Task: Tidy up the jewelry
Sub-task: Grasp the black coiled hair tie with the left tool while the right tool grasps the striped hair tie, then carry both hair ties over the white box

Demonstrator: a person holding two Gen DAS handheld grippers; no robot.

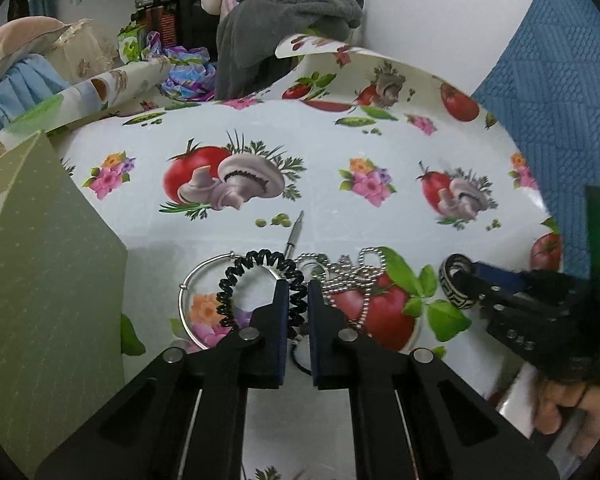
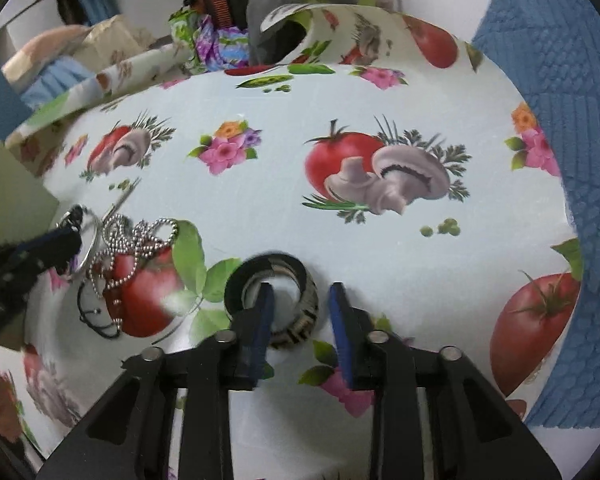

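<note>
The left hand-held gripper [image 1: 298, 292] is pinching the black coiled band [image 1: 260, 276] between nearly closed blue pads, the coil lying across a thin silver bangle [image 1: 186, 304] on the table [image 1: 340, 216]. Just right, a ball chain [image 1: 352, 276] is lying heaped. Farther right, the right hand-held gripper [image 1: 476, 280] is reaching into a patterned bangle [image 1: 454, 284]. A green box [image 1: 48, 280] is standing at left.

The left hand-held gripper [image 1: 298, 312] is covering part of the black coil band [image 1: 260, 280], so whether its pads are pinching it is unclear. The right hand-held gripper [image 2: 300, 320] is hiding the near rim of the patterned bangle [image 2: 276, 300], which is blurring with motion. The green box [image 1: 48, 280] is running off the left edge, and a cord [image 2: 96, 316] is lying partly under the bead chain [image 2: 140, 248].
</note>
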